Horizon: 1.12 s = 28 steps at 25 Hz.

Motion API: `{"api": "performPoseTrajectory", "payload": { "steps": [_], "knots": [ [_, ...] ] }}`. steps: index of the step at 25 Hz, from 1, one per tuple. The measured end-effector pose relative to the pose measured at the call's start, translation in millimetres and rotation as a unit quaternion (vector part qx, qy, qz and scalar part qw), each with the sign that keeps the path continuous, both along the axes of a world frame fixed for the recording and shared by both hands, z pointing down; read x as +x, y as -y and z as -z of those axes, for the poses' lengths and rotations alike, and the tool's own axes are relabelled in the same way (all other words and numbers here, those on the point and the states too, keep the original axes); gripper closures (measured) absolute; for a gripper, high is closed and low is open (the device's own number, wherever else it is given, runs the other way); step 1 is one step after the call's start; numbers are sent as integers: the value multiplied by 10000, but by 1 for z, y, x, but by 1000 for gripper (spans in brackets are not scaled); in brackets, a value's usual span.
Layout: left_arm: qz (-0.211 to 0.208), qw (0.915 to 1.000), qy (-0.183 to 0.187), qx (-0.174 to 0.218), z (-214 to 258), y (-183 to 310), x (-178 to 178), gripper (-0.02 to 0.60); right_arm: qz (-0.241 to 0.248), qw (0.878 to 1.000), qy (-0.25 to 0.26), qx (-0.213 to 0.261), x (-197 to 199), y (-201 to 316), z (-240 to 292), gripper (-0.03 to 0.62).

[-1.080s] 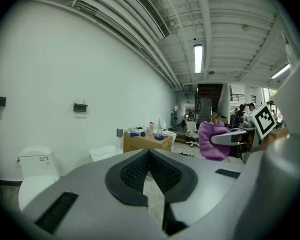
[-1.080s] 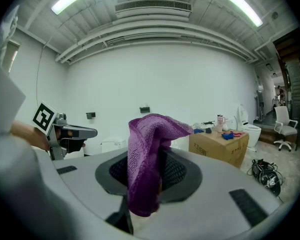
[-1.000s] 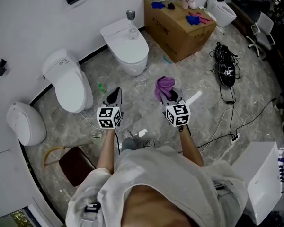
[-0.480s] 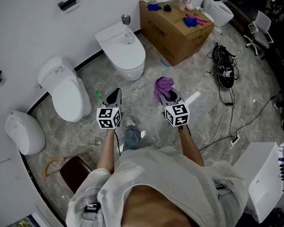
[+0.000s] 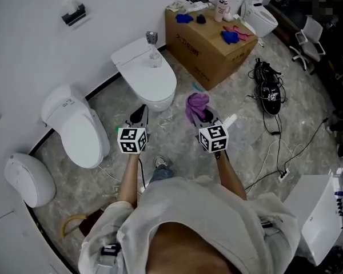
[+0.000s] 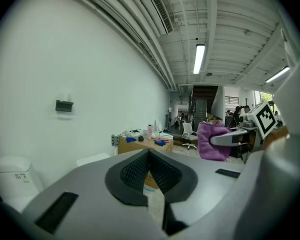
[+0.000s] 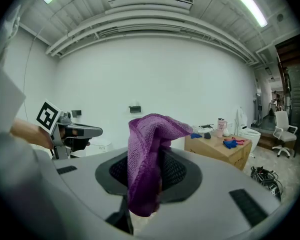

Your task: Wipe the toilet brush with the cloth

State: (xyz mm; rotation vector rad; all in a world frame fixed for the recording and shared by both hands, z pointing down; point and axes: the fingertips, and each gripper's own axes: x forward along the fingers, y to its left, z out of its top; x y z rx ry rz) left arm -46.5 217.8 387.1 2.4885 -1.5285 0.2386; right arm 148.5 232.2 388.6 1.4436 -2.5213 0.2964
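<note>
My right gripper is shut on a purple cloth, which bunches up over its jaws. My left gripper is held beside it at the same height; its jaws meet and hold nothing. From the left gripper view the cloth shows off to the right. Just ahead stands a white toilet. A small grey-topped upright object stands on its tank lid; I cannot tell whether it is the toilet brush.
Two more white toilets line the wall at left. A cardboard box with blue items on top stands behind. Black cables and gear lie on the floor at right. A white cabinet is at lower right.
The person has stepped toward the nearest toilet, so it now lies just beyond the grippers. Both grippers keep their pose, and the cloth stays in the right one.
</note>
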Motion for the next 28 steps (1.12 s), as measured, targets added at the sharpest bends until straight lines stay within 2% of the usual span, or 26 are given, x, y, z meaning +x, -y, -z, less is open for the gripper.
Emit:
{"api": "performPoseTrajectory", "payload": {
  "steps": [12, 21, 28],
  "knots": [
    [-241, 9996, -32, 121, 7, 122, -68, 561, -223, 9996, -148, 97, -63, 105, 8, 473],
    [-479, 9988, 28, 125, 1, 165, -83, 561, -495, 9986, -140, -118, -74, 127, -12, 473],
    [-492, 9987, 77, 49, -5, 191, -88, 561, -465, 9983, -139, -309, -80, 145, -25, 473]
  ]
}}
